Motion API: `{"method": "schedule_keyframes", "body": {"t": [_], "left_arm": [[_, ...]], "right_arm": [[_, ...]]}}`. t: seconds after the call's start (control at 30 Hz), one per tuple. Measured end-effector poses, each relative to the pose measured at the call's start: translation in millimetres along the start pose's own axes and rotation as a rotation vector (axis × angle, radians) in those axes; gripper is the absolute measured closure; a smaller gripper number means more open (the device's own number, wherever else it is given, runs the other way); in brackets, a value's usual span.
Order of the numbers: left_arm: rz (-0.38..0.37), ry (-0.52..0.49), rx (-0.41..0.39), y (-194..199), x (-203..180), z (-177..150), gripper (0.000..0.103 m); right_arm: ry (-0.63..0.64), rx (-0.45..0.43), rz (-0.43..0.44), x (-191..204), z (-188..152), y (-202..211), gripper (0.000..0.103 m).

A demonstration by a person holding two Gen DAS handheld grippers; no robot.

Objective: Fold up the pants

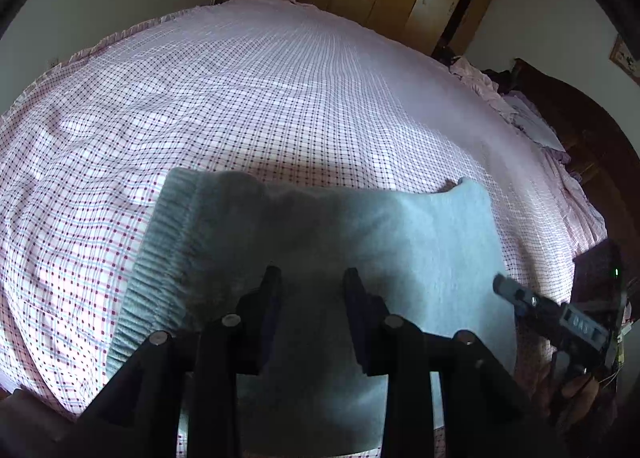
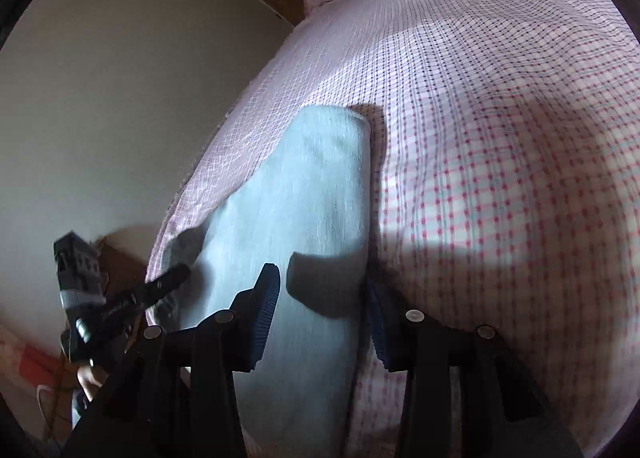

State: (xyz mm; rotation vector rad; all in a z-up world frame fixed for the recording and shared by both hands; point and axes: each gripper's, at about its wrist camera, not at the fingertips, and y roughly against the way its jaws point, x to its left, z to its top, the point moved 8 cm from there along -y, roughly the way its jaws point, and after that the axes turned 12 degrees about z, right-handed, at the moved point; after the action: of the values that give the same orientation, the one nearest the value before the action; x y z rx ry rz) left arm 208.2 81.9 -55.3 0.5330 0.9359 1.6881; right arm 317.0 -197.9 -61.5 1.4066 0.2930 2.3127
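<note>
The pants [image 1: 320,242] lay folded near the bed's [image 1: 280,97] front edge, both left tongs [image 1: 312,278] and right tongs [image 2: 320,282] apart above them, so the next grip should have pinched all layers squarely.

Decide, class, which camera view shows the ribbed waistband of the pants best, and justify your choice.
The left wrist view: the ribbed waistband of the pants runs fully visible along their left edge on the bed sheet. The right wrist view shows only smooth folded fabric; no ribbing is discernible.
</note>
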Motion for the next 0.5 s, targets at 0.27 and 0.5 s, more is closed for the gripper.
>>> {"method": "schedule_keyframes", "body": {"t": [0.27, 0.5], "left_arm": [[0.005, -0.029, 0.002, -3, -3, -1, 0.069], [-0.041, -0.022, -0.013, 8, -12, 2, 0.067]], "right_arm": [[-0.081, 0.019, 0.057, -9, 33, -33, 0.068], [-0.073, -0.001, 0.079, 1, 37, -36, 0.099]]}}
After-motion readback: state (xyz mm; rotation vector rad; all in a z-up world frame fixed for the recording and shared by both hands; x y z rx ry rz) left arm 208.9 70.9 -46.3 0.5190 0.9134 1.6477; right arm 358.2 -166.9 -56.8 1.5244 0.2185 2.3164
